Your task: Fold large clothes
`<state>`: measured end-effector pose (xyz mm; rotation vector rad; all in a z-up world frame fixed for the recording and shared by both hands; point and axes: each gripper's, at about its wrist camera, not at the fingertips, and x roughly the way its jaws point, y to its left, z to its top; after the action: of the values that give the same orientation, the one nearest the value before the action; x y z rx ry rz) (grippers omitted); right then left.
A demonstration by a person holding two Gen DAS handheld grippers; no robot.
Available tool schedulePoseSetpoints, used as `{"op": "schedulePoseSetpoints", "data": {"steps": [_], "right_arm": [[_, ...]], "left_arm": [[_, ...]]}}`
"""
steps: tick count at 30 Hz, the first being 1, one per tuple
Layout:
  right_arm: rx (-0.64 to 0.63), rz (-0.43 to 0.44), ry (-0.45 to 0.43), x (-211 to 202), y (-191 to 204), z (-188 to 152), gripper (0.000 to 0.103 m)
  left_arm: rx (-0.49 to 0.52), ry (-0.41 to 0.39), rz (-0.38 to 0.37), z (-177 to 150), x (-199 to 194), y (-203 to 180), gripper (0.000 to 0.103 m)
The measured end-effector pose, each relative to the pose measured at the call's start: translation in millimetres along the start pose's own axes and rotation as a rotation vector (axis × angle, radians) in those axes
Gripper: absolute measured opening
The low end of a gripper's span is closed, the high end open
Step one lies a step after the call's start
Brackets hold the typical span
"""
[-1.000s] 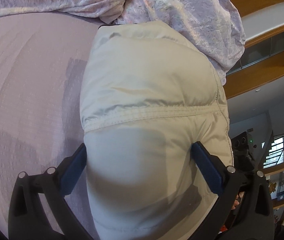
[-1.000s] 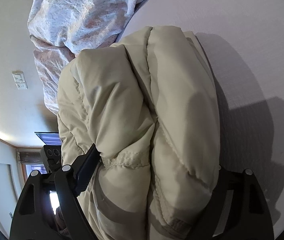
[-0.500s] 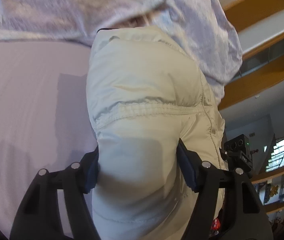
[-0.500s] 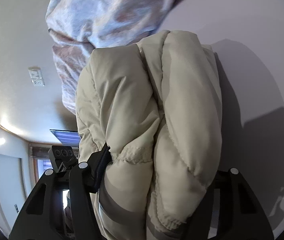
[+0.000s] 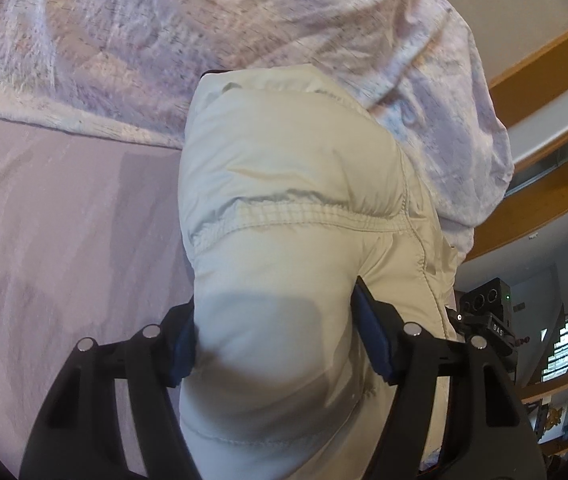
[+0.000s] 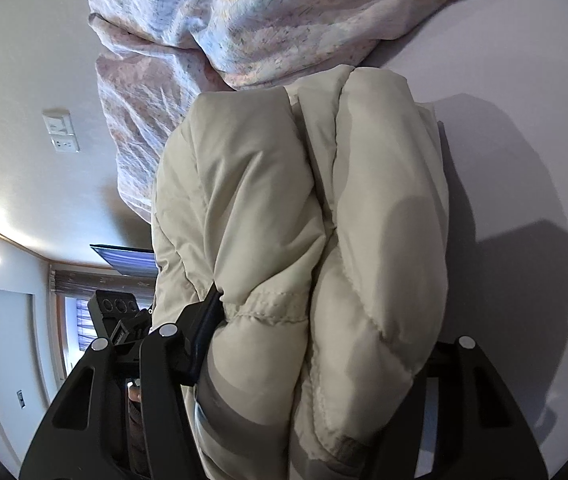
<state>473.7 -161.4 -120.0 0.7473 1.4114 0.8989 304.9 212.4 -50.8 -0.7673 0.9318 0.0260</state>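
A cream puffer jacket (image 5: 295, 208) is bundled into a thick folded roll above the pale lilac bed sheet (image 5: 52, 232). My left gripper (image 5: 276, 336) is shut on one end of the roll, blue pads pressed into the padding on both sides. My right gripper (image 6: 315, 340) is shut on the other end of the jacket (image 6: 303, 208), where several folded layers bulge between the fingers. The jacket's far edge reaches the crumpled quilt.
A crumpled floral quilt (image 5: 212, 28) lies across the bed just beyond the jacket; it also shows in the right wrist view (image 6: 244, 20). Wooden shelving (image 5: 543, 184) stands at the right. A wall with a switch plate (image 6: 60, 132) is at the left.
Both grippers have closed tighter on the jacket over the last second and carried it toward the quilt, which now fills more of both views.
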Motion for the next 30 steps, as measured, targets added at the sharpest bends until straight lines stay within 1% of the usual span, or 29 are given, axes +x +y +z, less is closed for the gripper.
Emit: {"op": "schedulePoseSetpoints", "data": {"steps": [5, 9, 13, 19, 22, 23, 25, 27, 28, 30], "right_arm": [[-0.009, -0.029, 0.007, 5, -1, 6, 0.058], [-0.016, -0.055, 0.018, 4, -3, 4, 0.058], [-0.011, -0.062, 0.020, 2, -6, 2, 0.058], [0.007, -0.102, 0.001, 13, 5, 2, 0.059], [0.013, -0.153, -0.015, 17, 8, 1, 0.065], [0.013, -0.174, -0.021, 21, 13, 1, 0.069], [0.003, -0.230, -0.037, 22, 19, 0, 0.073], [-0.007, -0.274, -0.048, 24, 25, 0, 0.079], [-0.018, -0.304, -0.054, 23, 29, 0, 0.079], [-0.027, -0.331, -0.058, 21, 33, 0, 0.081]], "left_arm": [[-0.008, -0.013, 0.023, 8, 5, 8, 0.067], [-0.018, -0.018, 0.039, 7, 11, 15, 0.068], [-0.010, -0.020, 0.055, 6, 13, 16, 0.068], [-0.001, -0.024, 0.086, 6, 14, 14, 0.069], [0.002, -0.023, 0.113, 6, 15, 10, 0.069], [0.003, -0.022, 0.121, 7, 15, 9, 0.070], [0.008, -0.023, 0.150, 7, 15, 5, 0.071], [0.010, -0.025, 0.172, 7, 13, 2, 0.073], [0.011, -0.026, 0.184, 7, 12, 0, 0.074], [0.015, -0.029, 0.203, 7, 9, -2, 0.075]]}}
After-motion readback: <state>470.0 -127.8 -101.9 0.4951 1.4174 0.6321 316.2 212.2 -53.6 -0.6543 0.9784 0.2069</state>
